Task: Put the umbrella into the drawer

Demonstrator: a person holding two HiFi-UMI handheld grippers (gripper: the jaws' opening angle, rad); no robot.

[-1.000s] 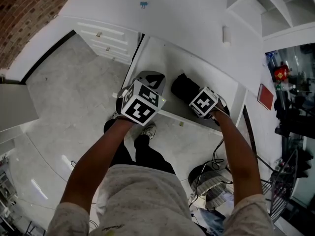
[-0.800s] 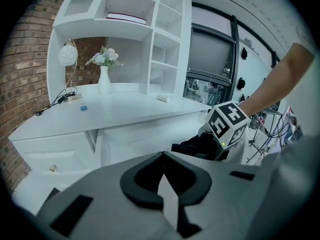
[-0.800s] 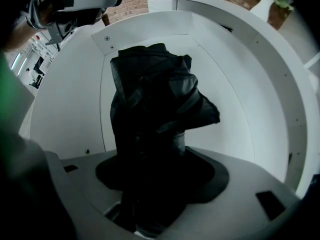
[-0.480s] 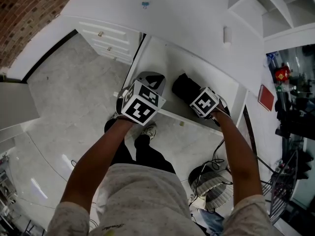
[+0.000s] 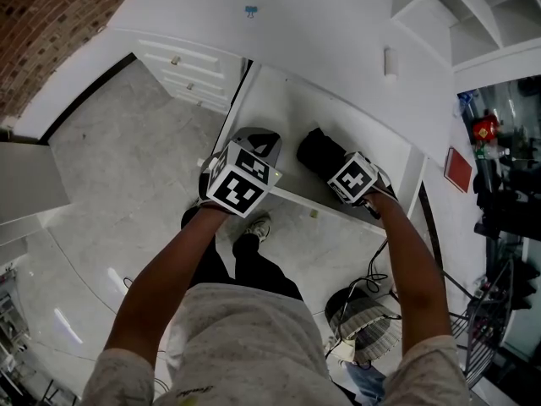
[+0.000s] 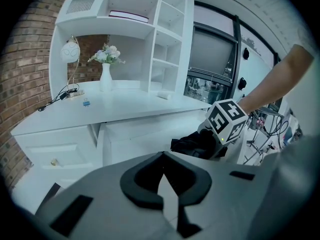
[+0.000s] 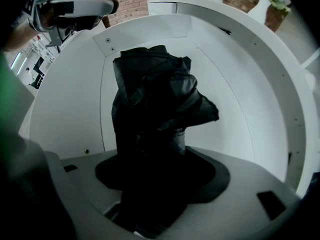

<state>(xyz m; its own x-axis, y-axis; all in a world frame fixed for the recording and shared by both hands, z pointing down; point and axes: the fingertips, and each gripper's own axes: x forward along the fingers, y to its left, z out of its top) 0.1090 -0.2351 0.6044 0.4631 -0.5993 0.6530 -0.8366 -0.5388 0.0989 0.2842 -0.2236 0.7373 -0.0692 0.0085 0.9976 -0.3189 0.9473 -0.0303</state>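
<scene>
A black folded umbrella [image 5: 318,152] lies inside the pulled-out white drawer [image 5: 279,100] of the desk. My right gripper [image 5: 336,166] is shut on the umbrella's near end. In the right gripper view the umbrella [image 7: 155,99] fills the middle, with my right gripper [image 7: 155,189] clamped around it and the drawer's white floor [image 7: 235,99] behind. My left gripper [image 5: 259,139] hovers over the drawer's left front corner, shut, with nothing in it. In the left gripper view my left gripper [image 6: 162,159] is in front, and past it are the umbrella [image 6: 192,143] and the right gripper's marker cube [image 6: 227,120].
The white desk top [image 6: 125,101] carries a vase of flowers [image 6: 106,71], a lamp [image 6: 70,51] and a blue clip [image 5: 247,9]. Closed drawers [image 5: 190,70] stand to the left, with shelves [image 6: 150,34] above. Cables and a round object [image 5: 363,320] lie on the floor at right.
</scene>
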